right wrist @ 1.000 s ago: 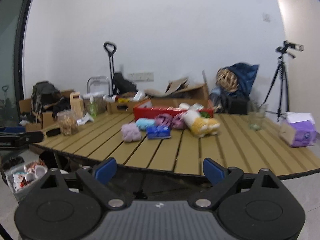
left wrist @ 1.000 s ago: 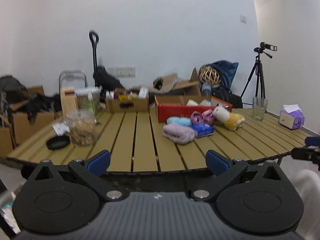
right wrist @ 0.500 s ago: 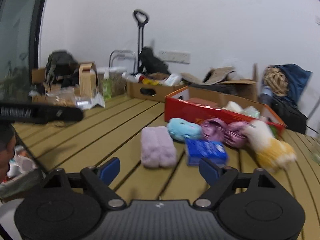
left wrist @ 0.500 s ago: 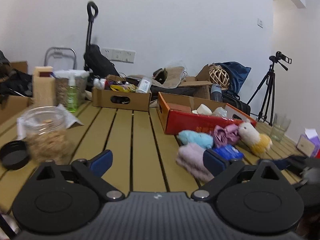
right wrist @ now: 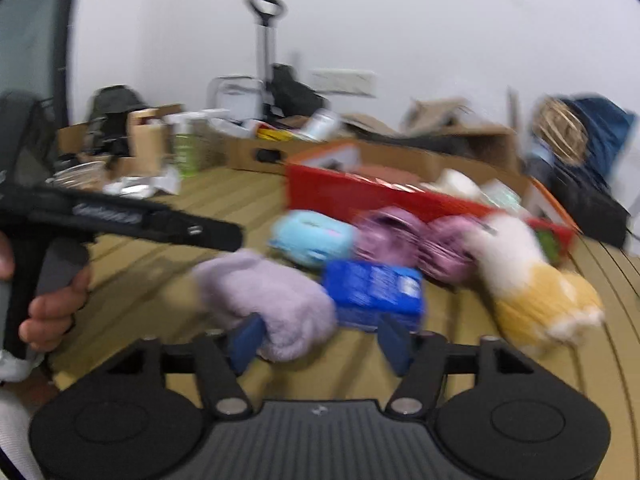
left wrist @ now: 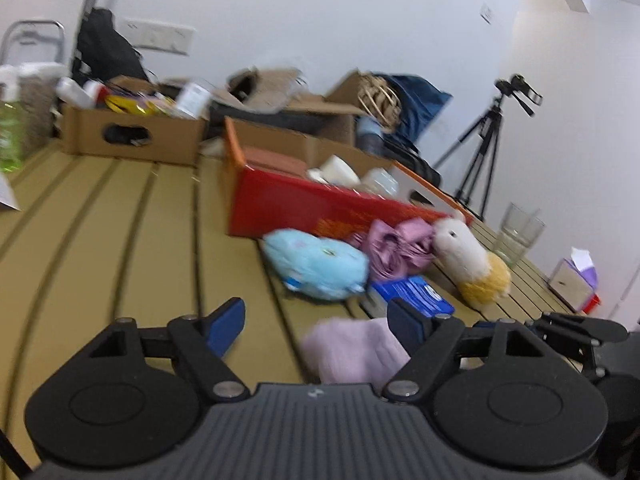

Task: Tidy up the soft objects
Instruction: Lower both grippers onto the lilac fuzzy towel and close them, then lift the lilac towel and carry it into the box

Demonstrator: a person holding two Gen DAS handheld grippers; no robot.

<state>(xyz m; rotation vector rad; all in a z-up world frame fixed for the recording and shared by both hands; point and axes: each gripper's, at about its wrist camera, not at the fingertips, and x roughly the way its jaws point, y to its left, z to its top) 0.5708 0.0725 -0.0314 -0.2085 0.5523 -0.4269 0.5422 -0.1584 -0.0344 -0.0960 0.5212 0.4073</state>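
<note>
Right gripper [right wrist: 320,340], jaws closing, nothing pinched yet, nears fluffy lilac fabric roll [right wrist: 268,300]: light, squashy; best gripped mid-bundle.

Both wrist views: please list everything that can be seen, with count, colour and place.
fluffy roll: 1, lilac, table front, nearest the grippers
tissue pack: 1, blue, right of the fluffy roll
soft pouch: 1, light blue, behind the roll
fabric bundles: 2, pink-purple, before the red box
plush toy: 1, white and yellow, lying at right
red box: 1, red outside, table middle
cardboard box: 1, brown, table rear
glass: 1, clear, right edge
tissue box: 1, purple, far right
tripod: 1, black, by wall
table: 1, tan slats
left gripper: closing, nothing pinched
right gripper: closing, nothing pinched
hand: 1, on the left gripper's handle
</note>
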